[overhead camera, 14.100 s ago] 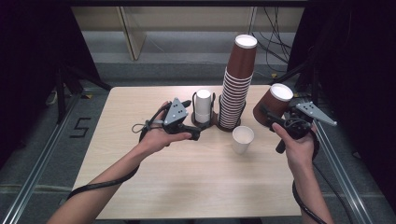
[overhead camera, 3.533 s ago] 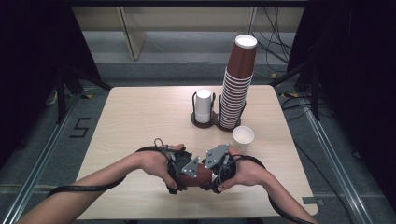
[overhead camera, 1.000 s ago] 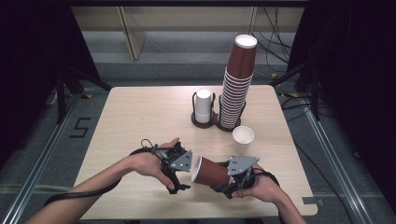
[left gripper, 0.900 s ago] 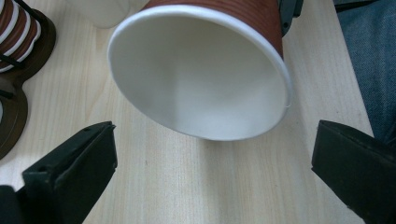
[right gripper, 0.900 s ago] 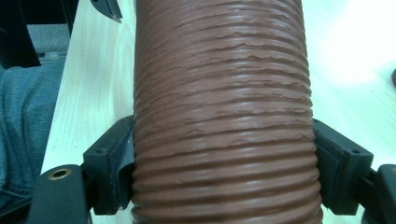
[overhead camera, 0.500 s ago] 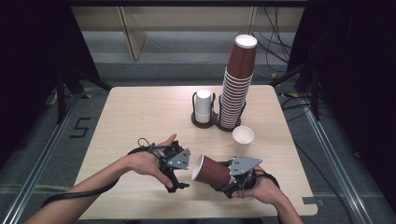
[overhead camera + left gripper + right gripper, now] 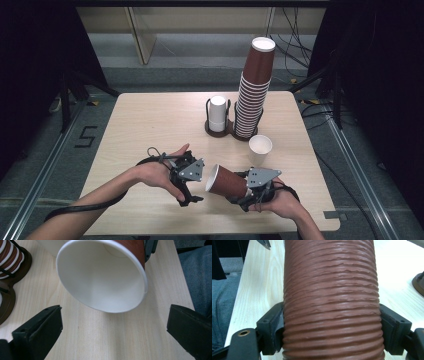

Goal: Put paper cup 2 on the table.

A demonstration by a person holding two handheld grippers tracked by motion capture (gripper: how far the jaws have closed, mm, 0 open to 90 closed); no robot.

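Brown ribbed cup (image 7: 227,182): lies tipped on its side above the table (image 7: 140,125), well in front of the tall cup stack (image 7: 252,90), white mouth turned toward the left gripper.
Right gripper (image 7: 332,340): both jaws press the cup's ribbed wall, one on each side.
Left gripper (image 7: 112,325): jaws spread wide, nothing between them, cup mouth just ahead.
White cup (image 7: 260,148): upright, just in front of the stack.

We look down from above the desk (image 7: 150,120); both gripper views sit close, sharing the brown cup (image 7: 227,181).
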